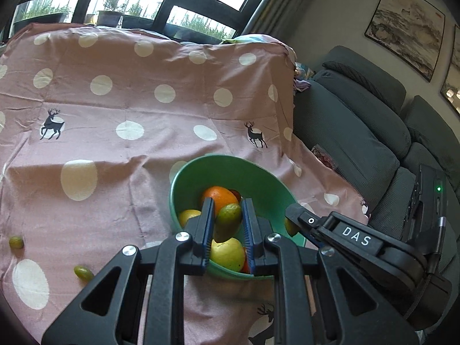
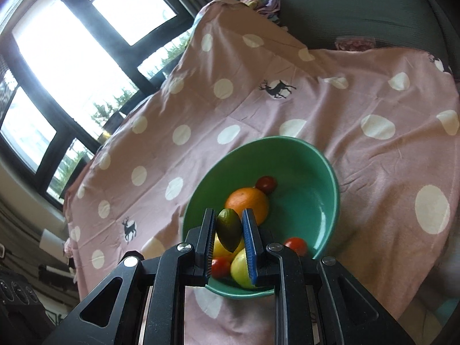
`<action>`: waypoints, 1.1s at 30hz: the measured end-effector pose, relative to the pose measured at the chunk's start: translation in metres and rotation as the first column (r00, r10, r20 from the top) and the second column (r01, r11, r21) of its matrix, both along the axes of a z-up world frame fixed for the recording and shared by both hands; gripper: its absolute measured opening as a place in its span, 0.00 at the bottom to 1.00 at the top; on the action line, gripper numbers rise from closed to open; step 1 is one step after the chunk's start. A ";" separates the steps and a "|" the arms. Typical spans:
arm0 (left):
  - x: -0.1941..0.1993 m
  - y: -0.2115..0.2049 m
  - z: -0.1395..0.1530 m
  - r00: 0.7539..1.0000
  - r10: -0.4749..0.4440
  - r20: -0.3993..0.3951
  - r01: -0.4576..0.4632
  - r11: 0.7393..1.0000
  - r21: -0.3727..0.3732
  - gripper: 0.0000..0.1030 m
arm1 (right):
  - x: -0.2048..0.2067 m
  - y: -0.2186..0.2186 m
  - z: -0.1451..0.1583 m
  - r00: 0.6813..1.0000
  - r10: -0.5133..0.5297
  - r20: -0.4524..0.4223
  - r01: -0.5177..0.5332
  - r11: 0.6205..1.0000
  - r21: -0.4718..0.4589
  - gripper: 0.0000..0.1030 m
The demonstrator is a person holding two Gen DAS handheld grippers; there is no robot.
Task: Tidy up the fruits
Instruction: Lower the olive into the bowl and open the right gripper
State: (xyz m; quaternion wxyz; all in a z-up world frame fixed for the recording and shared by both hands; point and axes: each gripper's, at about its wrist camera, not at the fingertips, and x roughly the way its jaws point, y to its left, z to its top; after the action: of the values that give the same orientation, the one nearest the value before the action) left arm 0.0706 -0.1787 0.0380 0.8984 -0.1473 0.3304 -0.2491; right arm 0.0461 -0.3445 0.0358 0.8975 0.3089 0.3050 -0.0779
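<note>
Two small green fruits (image 1: pixel 15 242) are left loose on the near left of the cloth-covered surface (image 1: pixel 100 149), so sorting is judged unfinished. The left gripper (image 1: pixel 228 224) is held over the green bowl (image 1: pixel 276 192), its fingers clamped on a green fruit (image 1: pixel 228 222), apparently for dropping in. Just right, the right gripper (image 2: pixel 228 231) is angled down over the bowl's near rim, a second green fruit (image 2: pixel 229 231) pinched between its fingers.

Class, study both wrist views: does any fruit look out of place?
Yes. Two small green fruits lie loose on the pink cloth, left of the green bowl where the other fruit sits.
</note>
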 end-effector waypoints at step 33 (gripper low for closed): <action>0.006 -0.011 -0.017 0.999 0.033 -0.020 -0.032 0.995 0.090 0.47 | 0.006 -0.024 -0.020 0.994 -0.032 -0.101 0.033 0.999 0.007 0.21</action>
State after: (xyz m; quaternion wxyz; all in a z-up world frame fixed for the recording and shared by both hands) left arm 0.0765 -0.1893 0.0208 0.9045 -0.1146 0.3484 -0.2178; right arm 0.0525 -0.3687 0.0160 0.8782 0.3135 0.3450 -0.1066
